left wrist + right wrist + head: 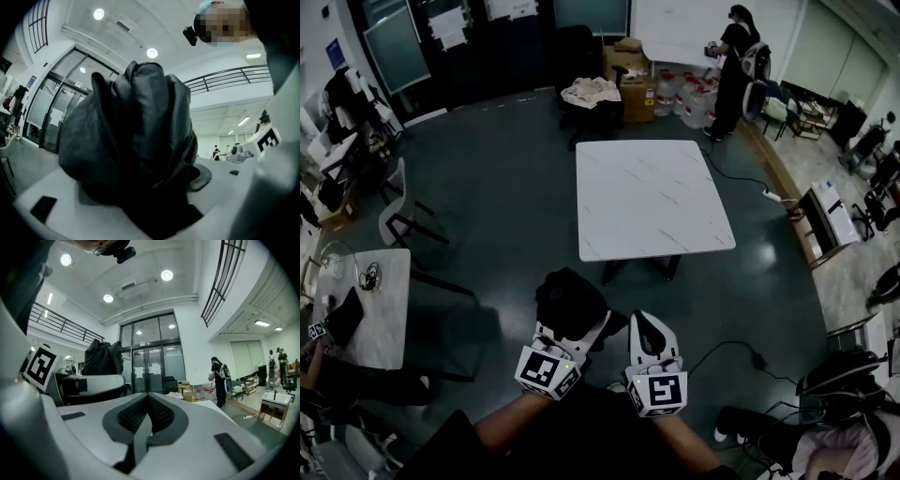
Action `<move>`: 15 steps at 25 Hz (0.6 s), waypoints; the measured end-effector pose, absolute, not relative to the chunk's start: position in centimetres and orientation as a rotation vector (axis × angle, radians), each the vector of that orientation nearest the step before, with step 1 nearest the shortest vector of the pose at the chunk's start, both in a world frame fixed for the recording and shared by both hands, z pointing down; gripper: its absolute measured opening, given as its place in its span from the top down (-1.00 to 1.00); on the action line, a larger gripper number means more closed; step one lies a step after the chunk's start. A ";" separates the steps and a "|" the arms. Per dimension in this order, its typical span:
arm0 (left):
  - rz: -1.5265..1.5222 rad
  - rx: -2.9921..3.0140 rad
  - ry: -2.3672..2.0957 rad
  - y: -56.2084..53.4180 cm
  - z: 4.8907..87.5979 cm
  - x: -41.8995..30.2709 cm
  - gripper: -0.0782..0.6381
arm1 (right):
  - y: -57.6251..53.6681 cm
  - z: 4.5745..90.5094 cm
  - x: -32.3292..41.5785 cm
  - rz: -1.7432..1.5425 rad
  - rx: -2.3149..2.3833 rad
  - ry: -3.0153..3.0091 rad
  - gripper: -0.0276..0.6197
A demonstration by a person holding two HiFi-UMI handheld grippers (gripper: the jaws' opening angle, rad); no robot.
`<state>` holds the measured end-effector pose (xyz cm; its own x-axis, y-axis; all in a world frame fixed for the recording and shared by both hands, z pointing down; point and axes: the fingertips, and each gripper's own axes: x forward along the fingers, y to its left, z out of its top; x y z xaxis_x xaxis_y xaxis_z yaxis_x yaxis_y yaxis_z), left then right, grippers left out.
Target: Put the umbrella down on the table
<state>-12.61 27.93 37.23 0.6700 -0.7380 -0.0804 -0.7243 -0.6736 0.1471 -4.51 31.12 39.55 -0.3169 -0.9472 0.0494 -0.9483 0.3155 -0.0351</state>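
White table (654, 199) (marbled) — on dark floor (506, 178)

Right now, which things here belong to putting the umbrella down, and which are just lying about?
Job: black folded fabric umbrella, gripped in the left tongs; white marble-patterned square table.
Lying about: brown cardboard boxes; clear plastic water jugs; small pale side table; white chair; right tongs, shut and empty.
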 end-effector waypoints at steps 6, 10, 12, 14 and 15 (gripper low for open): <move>-0.184 2.727 -1.254 28.6 38.3 -13.5 -0.15 | 31.5 40.8 -4.5 0.184 1.802 -2.579 0.86; -0.169 2.709 -1.258 27.3 39.6 -14.4 -0.16 | 29.9 42.7 -4.8 0.209 1.776 -2.549 0.86; -0.169 2.699 -1.255 26.1 40.1 -14.6 -0.15 | 28.8 43.1 -4.8 0.212 1.778 -2.542 0.86; -0.172 2.697 -1.244 24.5 40.4 -14.4 -0.15 | 27.4 43.1 -4.5 0.220 1.791 -2.537 0.86; -0.174 2.700 -1.233 23.6 40.5 -14.3 -0.15 | 26.6 43.0 -4.5 0.225 1.795 -2.535 0.86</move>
<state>-14.31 23.64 40.50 0.6518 -0.7576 -0.0360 -0.7379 -0.6444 0.2004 -4.50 26.61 43.04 -0.3355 -0.9361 0.1058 -0.9401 0.3254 -0.1020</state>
